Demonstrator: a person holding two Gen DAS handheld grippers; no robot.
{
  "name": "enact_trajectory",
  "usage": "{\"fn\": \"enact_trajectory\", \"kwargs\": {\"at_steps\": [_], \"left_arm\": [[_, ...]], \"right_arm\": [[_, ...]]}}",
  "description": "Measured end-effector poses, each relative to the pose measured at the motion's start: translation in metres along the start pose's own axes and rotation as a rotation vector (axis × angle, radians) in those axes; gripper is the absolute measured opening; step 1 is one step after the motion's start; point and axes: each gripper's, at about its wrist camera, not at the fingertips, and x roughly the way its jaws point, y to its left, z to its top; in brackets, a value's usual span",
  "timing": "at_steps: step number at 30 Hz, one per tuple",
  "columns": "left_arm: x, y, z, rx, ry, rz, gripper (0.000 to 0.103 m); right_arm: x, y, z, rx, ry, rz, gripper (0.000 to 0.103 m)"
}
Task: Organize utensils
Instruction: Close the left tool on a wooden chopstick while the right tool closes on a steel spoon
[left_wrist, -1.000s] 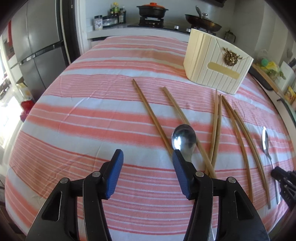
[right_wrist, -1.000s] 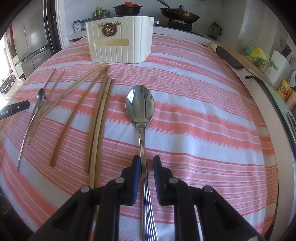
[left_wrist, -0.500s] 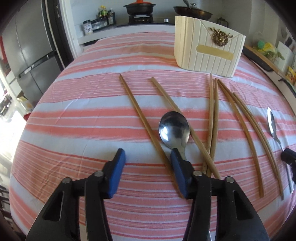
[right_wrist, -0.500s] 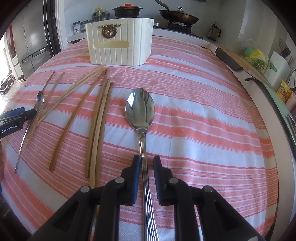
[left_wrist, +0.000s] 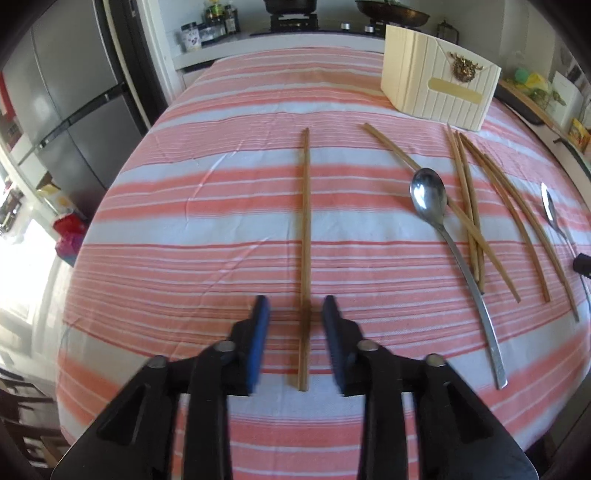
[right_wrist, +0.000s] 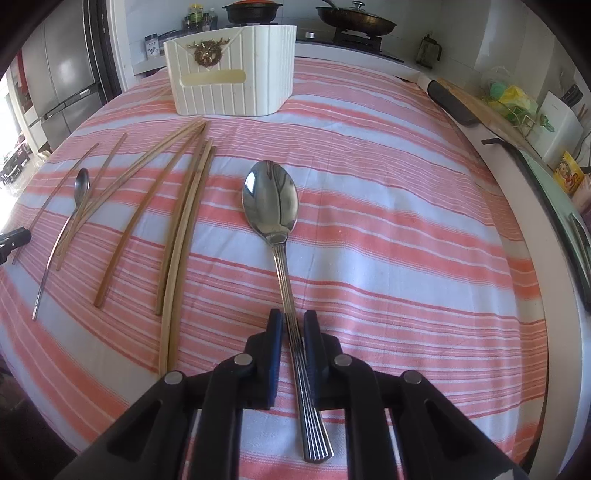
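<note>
Right gripper (right_wrist: 294, 319) is clamping the big spoon (right_wrist: 271, 201) by its handle, same as before. Left gripper (left_wrist: 295, 306) is now straddling a lone chopstick (left_wrist: 305, 236), fingers narrower but not touching it; it was sitting by the small spoon (left_wrist: 430, 195) earlier. Striped cloth (left_wrist: 192, 221) is lying bare toward the left edge. Holder (left_wrist: 439, 92) is sitting at the far end
</note>
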Motion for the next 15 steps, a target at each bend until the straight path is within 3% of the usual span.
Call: {"fn": "enact_trajectory", "kwargs": {"at_steps": [1,3,5,9,15], "left_arm": [[-0.002,0.006,0.005,0.003,-0.008,-0.01,0.061],[-0.002,0.01,0.016,0.035,-0.014,-0.027,0.064],[0.004,0.008,0.03,0.09,-0.003,-0.05,0.066],[0.029,0.0,0.055,0.162,0.017,-0.018,0.067],[0.067,-0.003,0.096,0.134,0.064,-0.027,0.067]], "right_arm": [[0.001,0.002,0.003,-0.014,0.002,0.006,0.038],[0.001,0.008,0.009,-0.047,-0.012,0.005,0.056],[0.006,0.016,0.017,-0.096,-0.015,-0.007,0.057],[0.021,0.028,0.036,-0.135,-0.012,-0.012,0.058],[0.043,0.023,0.068,-0.085,-0.013,0.026,0.061]]}}
